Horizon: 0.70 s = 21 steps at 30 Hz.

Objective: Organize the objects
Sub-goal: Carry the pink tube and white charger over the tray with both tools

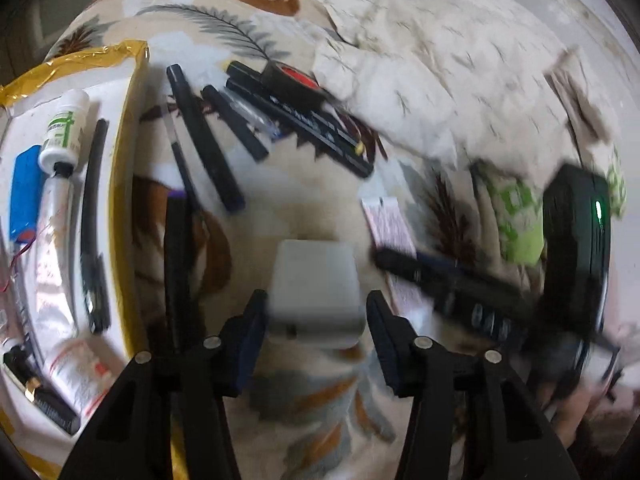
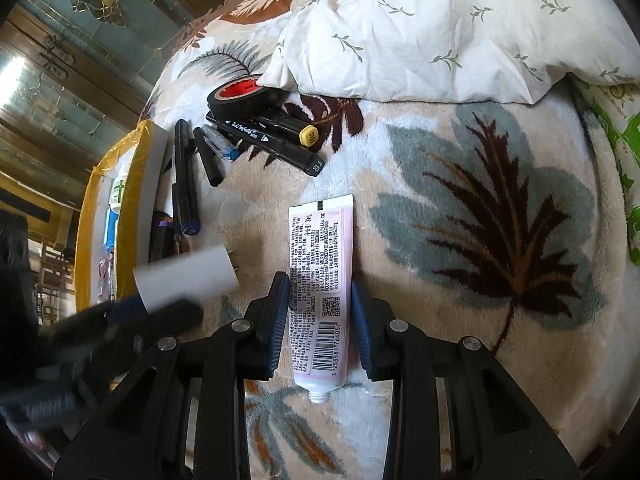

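My left gripper [image 1: 316, 316] holds a white charger block [image 1: 314, 292] between its fingers, above the leaf-patterned blanket; the view is blurred by motion. From the right wrist view the block [image 2: 184, 276] shows at the left with its prongs out. My right gripper [image 2: 318, 320] has its fingers against both sides of a pink-white tube [image 2: 320, 296] lying on the blanket, cap end toward me. A yellow-rimmed white box [image 1: 120, 200] at the left holds a white bottle [image 1: 64, 128], a blue pack, tubes and black sticks.
Several black markers [image 1: 208, 140] and a roll of black tape [image 2: 240, 94] lie beyond the box on the blanket. A crumpled white duvet [image 2: 440, 32] covers the far right. The right gripper's body [image 1: 576, 248] shows at the right of the left wrist view.
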Each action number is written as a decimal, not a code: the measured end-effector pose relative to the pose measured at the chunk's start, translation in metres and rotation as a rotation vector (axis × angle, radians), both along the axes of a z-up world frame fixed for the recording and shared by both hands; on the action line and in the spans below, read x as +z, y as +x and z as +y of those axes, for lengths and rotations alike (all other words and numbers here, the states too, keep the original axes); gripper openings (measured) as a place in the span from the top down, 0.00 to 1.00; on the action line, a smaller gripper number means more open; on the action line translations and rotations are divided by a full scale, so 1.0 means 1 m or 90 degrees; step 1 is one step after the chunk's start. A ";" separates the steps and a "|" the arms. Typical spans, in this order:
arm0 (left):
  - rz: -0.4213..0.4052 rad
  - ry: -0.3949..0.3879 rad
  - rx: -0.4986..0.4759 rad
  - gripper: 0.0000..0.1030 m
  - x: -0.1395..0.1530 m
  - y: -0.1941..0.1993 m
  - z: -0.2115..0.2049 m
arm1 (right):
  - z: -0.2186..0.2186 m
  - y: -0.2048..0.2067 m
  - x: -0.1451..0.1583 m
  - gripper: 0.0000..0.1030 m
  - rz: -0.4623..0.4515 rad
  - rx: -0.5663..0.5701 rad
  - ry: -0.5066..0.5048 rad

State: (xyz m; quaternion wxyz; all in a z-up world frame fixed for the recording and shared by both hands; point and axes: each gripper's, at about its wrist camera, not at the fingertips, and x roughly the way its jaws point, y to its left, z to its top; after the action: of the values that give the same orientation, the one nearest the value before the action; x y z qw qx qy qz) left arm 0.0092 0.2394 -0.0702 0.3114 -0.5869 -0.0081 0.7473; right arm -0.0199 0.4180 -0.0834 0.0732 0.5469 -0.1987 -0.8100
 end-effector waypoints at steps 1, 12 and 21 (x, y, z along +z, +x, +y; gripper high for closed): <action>-0.008 -0.005 -0.016 0.51 0.001 0.006 0.000 | 0.001 0.001 0.000 0.70 0.002 -0.001 -0.004; 0.024 -0.056 -0.030 0.50 -0.010 0.003 0.019 | 0.006 0.005 0.001 0.71 -0.006 0.006 -0.017; 0.034 -0.070 -0.028 0.53 -0.016 0.012 0.018 | -0.001 0.005 -0.001 0.71 -0.006 0.020 0.019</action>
State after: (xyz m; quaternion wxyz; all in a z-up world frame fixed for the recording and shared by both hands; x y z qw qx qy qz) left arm 0.0207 0.2579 -0.0860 0.2950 -0.5831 0.0544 0.7550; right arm -0.0148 0.4167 -0.0843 0.0767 0.5548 -0.1784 -0.8090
